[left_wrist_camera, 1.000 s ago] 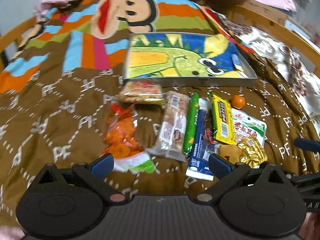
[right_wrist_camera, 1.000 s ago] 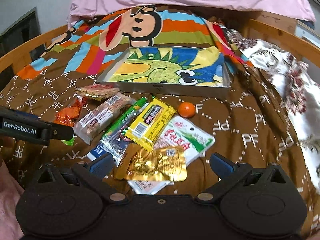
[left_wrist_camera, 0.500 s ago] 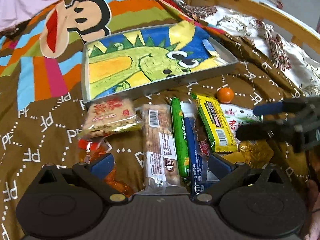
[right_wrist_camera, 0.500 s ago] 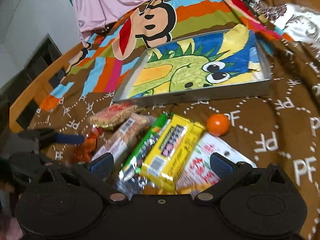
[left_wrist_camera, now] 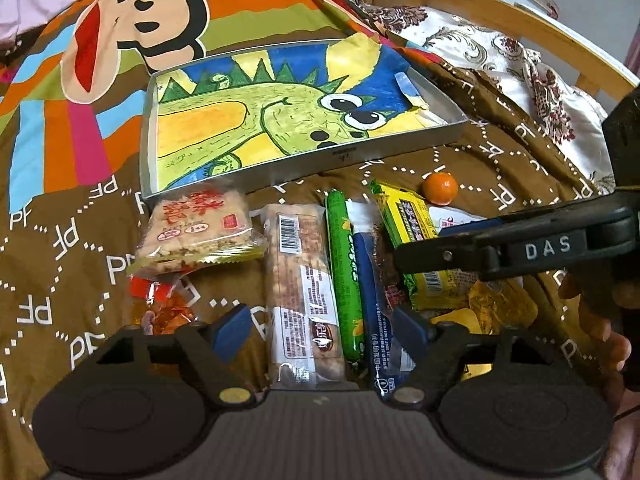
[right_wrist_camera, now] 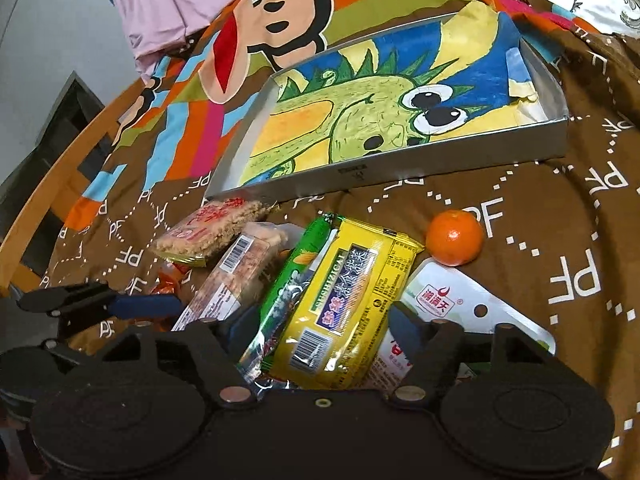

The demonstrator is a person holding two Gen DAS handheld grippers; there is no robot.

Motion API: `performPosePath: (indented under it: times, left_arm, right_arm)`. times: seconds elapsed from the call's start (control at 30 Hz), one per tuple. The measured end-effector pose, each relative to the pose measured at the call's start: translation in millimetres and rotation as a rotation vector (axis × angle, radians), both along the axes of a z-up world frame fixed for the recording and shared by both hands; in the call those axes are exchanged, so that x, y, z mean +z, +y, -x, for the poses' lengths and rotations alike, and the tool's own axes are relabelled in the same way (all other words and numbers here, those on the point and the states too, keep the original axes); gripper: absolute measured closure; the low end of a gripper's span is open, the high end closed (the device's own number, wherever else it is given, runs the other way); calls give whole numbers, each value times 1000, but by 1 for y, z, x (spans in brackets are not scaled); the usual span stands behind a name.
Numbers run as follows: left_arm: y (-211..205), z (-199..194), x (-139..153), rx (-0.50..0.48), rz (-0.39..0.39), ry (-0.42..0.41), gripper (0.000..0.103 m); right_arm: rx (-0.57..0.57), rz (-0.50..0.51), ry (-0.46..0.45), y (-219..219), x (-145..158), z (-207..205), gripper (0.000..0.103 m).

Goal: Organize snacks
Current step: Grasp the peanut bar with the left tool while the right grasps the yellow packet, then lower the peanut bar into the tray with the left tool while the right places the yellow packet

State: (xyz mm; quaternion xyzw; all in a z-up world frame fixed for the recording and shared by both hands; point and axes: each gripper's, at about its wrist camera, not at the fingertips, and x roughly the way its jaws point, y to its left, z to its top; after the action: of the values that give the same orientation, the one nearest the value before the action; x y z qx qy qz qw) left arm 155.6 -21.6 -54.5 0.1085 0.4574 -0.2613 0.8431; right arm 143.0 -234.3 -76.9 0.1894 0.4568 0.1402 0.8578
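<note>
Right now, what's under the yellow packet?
The yellow packet lies partly on a white pouch and overlaps the green stick beside it. A gold wrapper shows past its near end. Anything beneath its middle is covered.

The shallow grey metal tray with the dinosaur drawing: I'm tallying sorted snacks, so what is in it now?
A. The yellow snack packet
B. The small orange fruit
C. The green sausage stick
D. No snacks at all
D: the shallow grey metal tray shows only its dinosaur drawing; every snack lies on the blanket in front.
</note>
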Motion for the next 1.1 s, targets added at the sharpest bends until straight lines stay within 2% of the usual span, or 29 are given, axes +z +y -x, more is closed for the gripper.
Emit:
performPosePath:
  times: [0.07, 0.13, 0.2, 0.33, 0.4, 0.43, 0.53, 0.73, 0.9, 1.1]
  left_arm:
    - [-1, -1, -3, 4, -8, 6, 33]
    - [0, -5, -5, 16, -4, 27, 44]
    - [1, -7, -7, 32, 0, 35, 47]
    - [-1, -10, -9, 50, -17, 29, 53]
    - [-3, -12, -12, 54, -40, 22, 57]
    - [-4, -12, -13, 55, -46, 22, 57]
    - [-4, -13, -15, 64, -41, 21, 60]
    - [1, -11, -12, 94, 3, 26, 62]
    - [8, -5, 0, 124, 91, 50, 62]
    - [10, 7, 16, 143, 128, -7, 63]
  right_arm:
    - [-4, 6, 3, 2, 0, -1, 39]
    - [-14, -1, 9, 2, -2, -1, 39]
    - [-28, -18, 16, 1, -3, -2, 39]
    - [-70, -56, 31, 0, -4, -6, 30]
    - [-89, -70, 38, 2, -4, -7, 28]
    - [-95, -66, 40, 4, -3, -8, 29]
    - [-116, -27, 55, 7, -3, -10, 43]
    - [-134, -13, 49, 7, -2, -5, 46]
    - [-133, -12, 21, 8, 7, 6, 47]
    - [-75, 92, -68, 17, 24, 25, 50]
